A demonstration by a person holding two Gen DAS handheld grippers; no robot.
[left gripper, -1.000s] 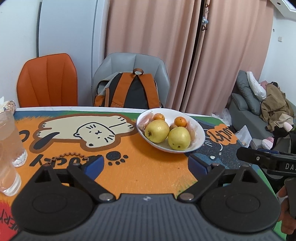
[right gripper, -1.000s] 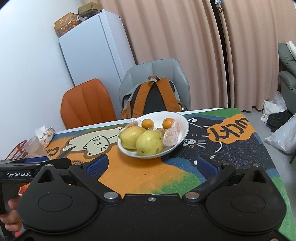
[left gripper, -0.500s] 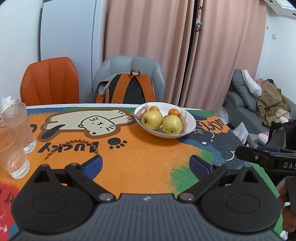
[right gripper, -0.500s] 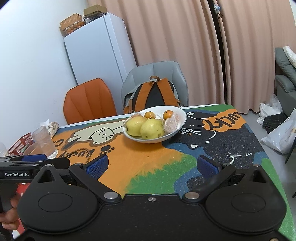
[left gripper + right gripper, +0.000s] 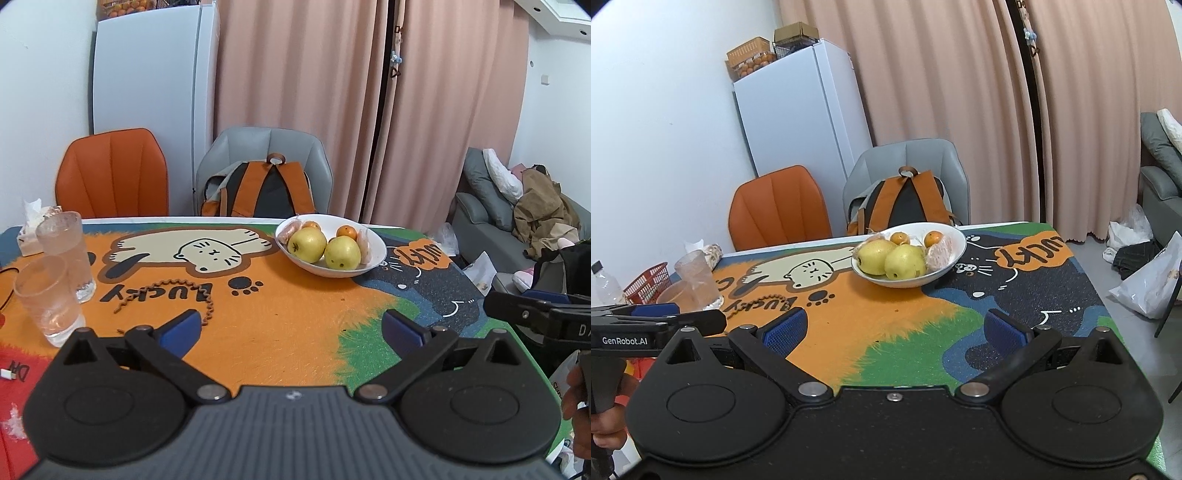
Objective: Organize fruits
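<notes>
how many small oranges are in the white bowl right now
2. One small orange sits at the back left of the white bowl, the other orange at the back right; the pears may hide more.

Fruit heaped in a white bowl on the cartoon-cat table mat

The white bowl [image 5: 375, 254] [image 5: 955, 245] is shallow and oval and stands upright toward the far edge of the mat, where the orange part meets the dark part. Two yellow-green pears [image 5: 307, 244] [image 5: 874, 255] lie side by side at its near rim, touching each other. Behind them sit two small oranges [image 5: 346, 232] [image 5: 933, 238], slightly apart. Two pinkish peeled fruits in clear wrap [image 5: 363, 242] [image 5: 939, 256] rest against the bowl's sides, one at each end.
</notes>
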